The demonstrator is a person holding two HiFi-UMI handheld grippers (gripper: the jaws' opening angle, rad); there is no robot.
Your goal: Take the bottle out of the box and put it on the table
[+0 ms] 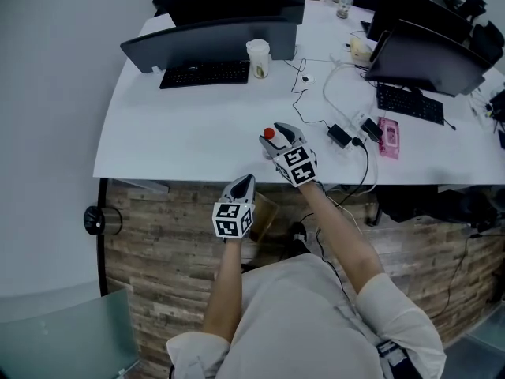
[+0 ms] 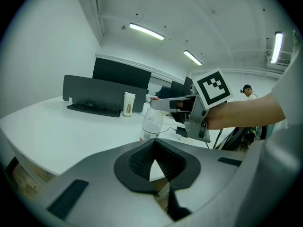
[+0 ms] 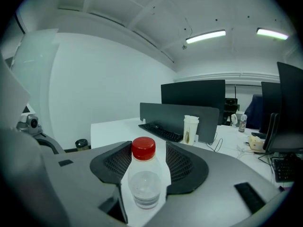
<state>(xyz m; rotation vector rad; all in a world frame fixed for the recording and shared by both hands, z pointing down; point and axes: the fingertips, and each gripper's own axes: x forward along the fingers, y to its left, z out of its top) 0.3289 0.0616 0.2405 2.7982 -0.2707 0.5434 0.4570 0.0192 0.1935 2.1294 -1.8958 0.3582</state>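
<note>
Red-capped bottle (image 3: 144,176) stands upright on the bench (image 1: 197,125) between the spread jaws of the right tool (image 3: 148,161), pads apparently clear of it; the left tool (image 2: 155,160), pressed together and empty, lies farther off.

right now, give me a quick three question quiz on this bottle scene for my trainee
1. True or false: the bottle lies on its side on the table.
2. The left gripper is: A shut on the bottle, B shut and empty, C wide open.
3. Fill in: the bottle stands between the open fingers of the ___ gripper.

Key
1. False: it stands upright, red cap on top.
2. B.
3. The right gripper; its fingers do not press on the bottle.
</note>
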